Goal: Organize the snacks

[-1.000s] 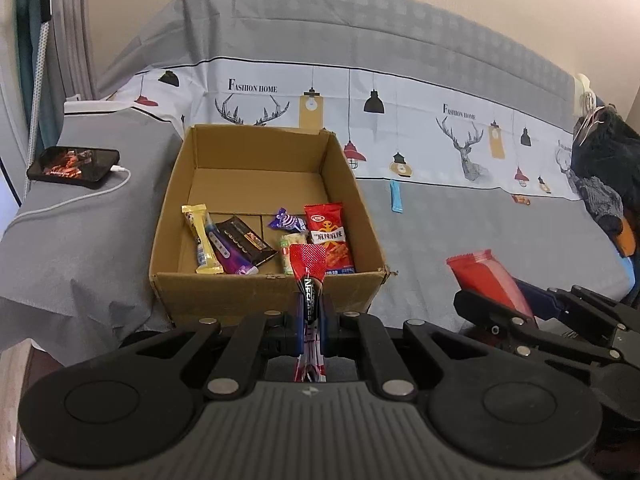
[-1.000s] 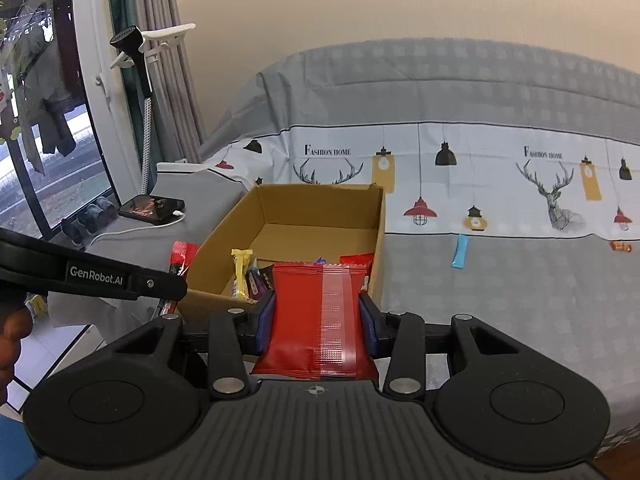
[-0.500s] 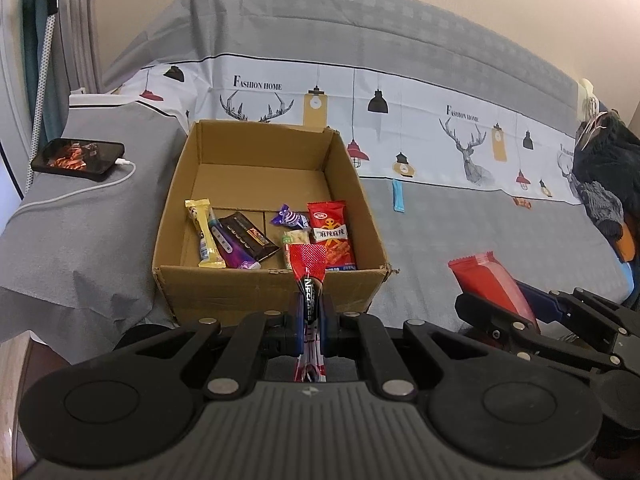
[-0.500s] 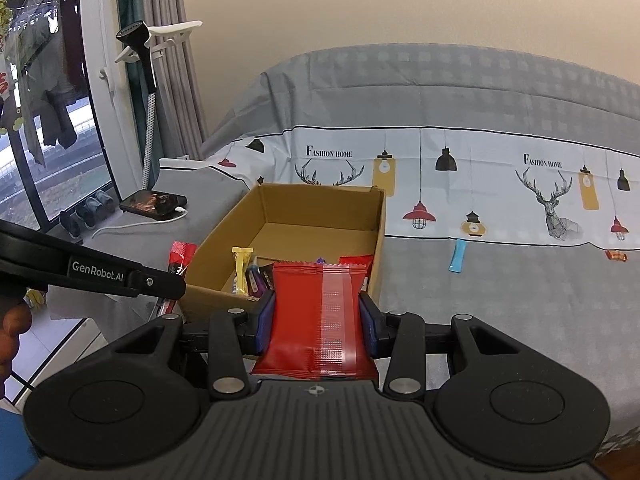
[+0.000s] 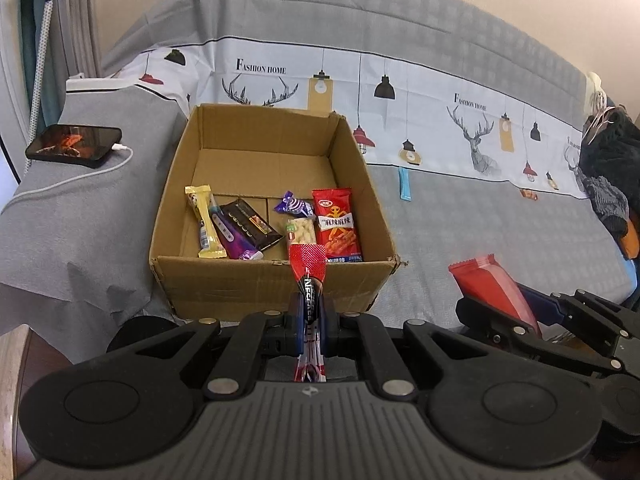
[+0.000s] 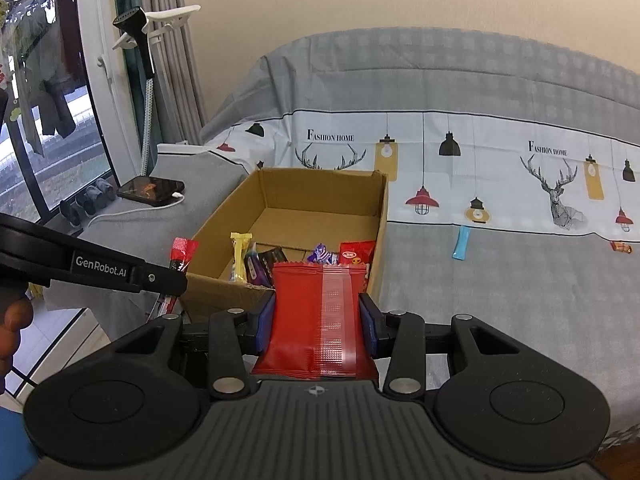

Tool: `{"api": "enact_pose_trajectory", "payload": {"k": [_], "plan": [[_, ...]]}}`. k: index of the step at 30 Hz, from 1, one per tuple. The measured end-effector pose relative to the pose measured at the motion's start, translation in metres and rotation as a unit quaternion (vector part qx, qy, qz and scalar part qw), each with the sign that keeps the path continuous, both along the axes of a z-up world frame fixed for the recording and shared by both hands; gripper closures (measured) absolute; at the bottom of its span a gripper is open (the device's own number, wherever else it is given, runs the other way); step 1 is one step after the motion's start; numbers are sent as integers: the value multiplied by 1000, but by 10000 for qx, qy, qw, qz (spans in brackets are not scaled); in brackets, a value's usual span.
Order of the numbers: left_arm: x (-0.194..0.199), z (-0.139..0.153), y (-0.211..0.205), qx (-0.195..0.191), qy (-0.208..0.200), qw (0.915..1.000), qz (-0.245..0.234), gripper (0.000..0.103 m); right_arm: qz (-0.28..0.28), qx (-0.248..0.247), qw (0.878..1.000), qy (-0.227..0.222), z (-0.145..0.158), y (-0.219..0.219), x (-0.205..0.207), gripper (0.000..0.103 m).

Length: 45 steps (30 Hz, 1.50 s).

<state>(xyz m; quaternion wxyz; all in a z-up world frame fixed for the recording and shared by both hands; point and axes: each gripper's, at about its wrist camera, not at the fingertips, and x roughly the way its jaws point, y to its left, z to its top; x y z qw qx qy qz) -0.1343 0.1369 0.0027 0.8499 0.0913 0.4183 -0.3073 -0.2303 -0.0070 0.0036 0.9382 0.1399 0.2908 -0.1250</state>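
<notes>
An open cardboard box [image 5: 272, 280] stands on the grey sofa seat and holds several snack packets, among them a red one [image 5: 336, 224] and a yellow one [image 5: 206, 220]. My left gripper [image 5: 310, 320] is shut on a thin red Nescafe stick [image 5: 308, 280], held upright just in front of the box's near wall. My right gripper [image 6: 316, 320] is shut on a flat red snack packet [image 6: 320, 320], also in front of the box [image 6: 304, 204]. The right gripper and its packet [image 5: 492, 292] show in the left wrist view, to the right of the box.
A phone [image 5: 74, 146] on a white cable lies on the sofa arm at the left. A blue stick packet [image 5: 405, 184] and a small orange packet [image 5: 529, 195] lie on the seat to the right. Dark clothes [image 5: 612, 176] are piled at the far right.
Both grippers have drifted slightly, so the box sits a little lower and nearer in view. Both still hold their packets.
</notes>
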Motion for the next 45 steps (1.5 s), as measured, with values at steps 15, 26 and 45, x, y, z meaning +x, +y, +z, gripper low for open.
{"api": "enact_pose_trajectory", "payload": {"k": [15,26,45], "plan": [[54,0,-13,-49,58,9999,154,95,-133,181,9995,204,-5,-24,38,58],[125,-4,-38,-50,92,9995,305,95,-51,199,9993,315,-14,-50,106,58],[212,-69,-83,389,523,9975,275,95,-69,313,9965,769,-68,-86,201,58]]}}
